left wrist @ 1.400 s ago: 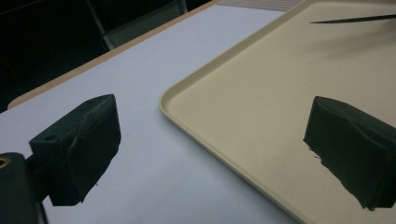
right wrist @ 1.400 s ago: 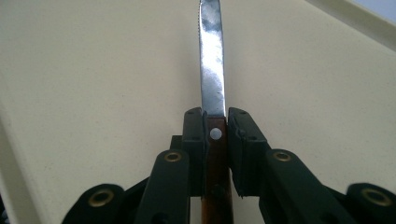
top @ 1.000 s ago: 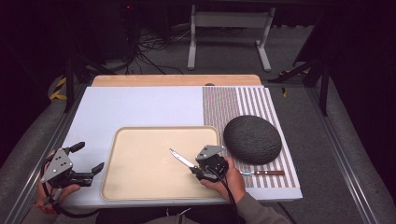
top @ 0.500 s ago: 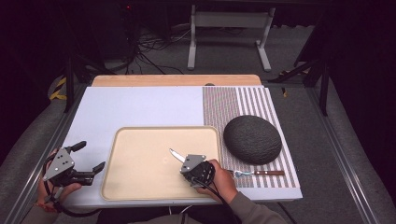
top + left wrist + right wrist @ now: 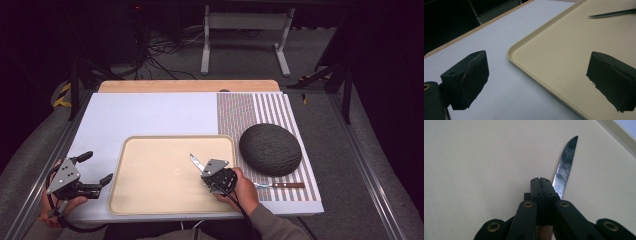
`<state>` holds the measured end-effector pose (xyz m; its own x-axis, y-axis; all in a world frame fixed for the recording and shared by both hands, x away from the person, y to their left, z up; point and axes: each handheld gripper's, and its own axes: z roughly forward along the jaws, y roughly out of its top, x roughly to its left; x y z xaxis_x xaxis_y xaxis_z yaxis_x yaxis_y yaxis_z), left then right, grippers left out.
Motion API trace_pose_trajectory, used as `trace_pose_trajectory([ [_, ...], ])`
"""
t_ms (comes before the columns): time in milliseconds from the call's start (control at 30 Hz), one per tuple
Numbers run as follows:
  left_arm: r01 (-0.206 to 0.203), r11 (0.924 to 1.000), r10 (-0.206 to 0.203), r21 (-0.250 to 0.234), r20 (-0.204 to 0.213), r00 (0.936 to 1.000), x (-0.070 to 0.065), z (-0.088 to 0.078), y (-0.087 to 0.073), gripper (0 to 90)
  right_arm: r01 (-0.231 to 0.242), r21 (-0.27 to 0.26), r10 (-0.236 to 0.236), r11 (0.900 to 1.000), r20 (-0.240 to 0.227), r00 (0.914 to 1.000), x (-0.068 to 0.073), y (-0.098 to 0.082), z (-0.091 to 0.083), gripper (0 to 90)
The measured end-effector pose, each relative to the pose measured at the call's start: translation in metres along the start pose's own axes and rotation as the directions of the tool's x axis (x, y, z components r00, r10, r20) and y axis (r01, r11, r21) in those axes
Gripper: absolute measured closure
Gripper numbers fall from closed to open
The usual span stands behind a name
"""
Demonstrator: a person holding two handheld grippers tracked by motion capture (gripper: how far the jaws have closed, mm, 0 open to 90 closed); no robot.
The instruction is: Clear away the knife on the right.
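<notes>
2 knives [image 5: 196,162] [image 5: 282,185], 1 beige tray [image 5: 150,200], 1 dark round dome [image 5: 270,149], 1 striped mat [image 5: 250,107], 2 grippers [image 5: 82,172] [image 5: 212,170]

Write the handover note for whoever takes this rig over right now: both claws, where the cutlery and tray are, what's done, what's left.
Right claw: shut on the knife by its wooden handle, the serrated blade pointing out over the beige tray.
Left claw: open and empty, at the tray's left edge above the white mat.
A second utensil with a wooden handle lies on the striped mat, just right of the tray, in front of the dark round lid.
Done: knife gripped over the tray.
Left, probably: set the knife down on the tray, then fetch the second utensil.
</notes>
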<state>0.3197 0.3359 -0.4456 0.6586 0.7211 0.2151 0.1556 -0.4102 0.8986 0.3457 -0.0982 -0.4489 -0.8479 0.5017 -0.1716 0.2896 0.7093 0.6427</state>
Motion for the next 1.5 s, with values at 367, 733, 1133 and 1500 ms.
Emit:
trace_pose_trajectory([
  [367,0.003,1.0,-0.003,-0.003,0.001,1.0,0.0,0.0,0.0,4.7,-0.03,0.003,0.03,1.0,0.021,0.9993,-0.008,-0.011,-0.008,90.0],
  [733,0.0,0.9999,0.0,-0.014,-0.008,1.0,0.0,-0.002,0.001,4.7,-0.048,0.002,0.048,0.999,0.002,0.9989,-0.014,-0.021,-0.016,90.0],
  [1133,0.01,0.9998,-0.01,-0.014,-0.02,0.9997,0.002,-0.004,0.001,4.8,-0.021,0.014,0.021,1.0,0.018,0.9996,-0.02,-0.032,-0.026,88.5],
  [1500,0.009,0.9999,-0.01,-0.013,-0.025,0.9996,0.001,-0.006,0.002,4.9,-0.016,0.019,0.016,1.0,0.041,0.999,-0.021,-0.037,-0.03,89.1],
])
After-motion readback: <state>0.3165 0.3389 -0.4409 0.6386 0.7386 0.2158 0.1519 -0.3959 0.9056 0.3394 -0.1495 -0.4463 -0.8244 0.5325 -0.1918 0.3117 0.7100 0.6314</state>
